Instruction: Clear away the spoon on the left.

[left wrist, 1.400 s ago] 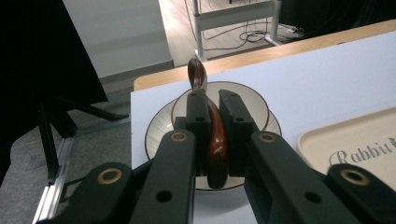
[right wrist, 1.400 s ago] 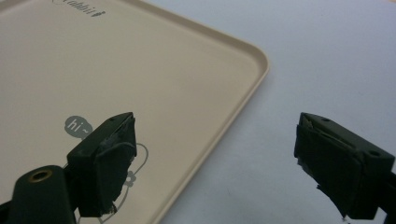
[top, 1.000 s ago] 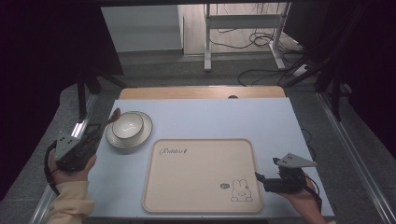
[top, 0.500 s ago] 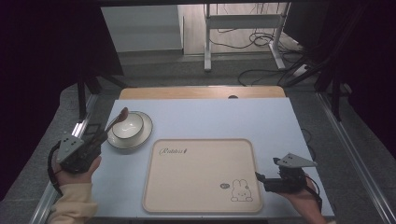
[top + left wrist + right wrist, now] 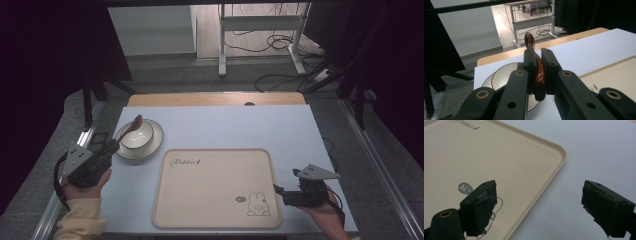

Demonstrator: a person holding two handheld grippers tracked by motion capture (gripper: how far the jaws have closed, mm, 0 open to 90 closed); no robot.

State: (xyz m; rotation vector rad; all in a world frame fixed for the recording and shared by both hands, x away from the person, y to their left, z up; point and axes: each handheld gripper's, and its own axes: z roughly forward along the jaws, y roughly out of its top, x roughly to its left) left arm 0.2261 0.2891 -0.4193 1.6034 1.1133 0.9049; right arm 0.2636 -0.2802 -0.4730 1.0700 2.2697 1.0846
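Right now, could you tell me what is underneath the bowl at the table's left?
A plate sits under the bowl; its rim shows all round. The plate's middle is covered by the bowl.

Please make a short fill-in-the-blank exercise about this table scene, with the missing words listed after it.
1. The left tongs are shut on a brown ____.
2. The bowl stands on a ____.
3. The right tongs are ____ and hold nothing.
4. On the tray a ____ is drawn.

Missing words: spoon; plate; open; rabbit
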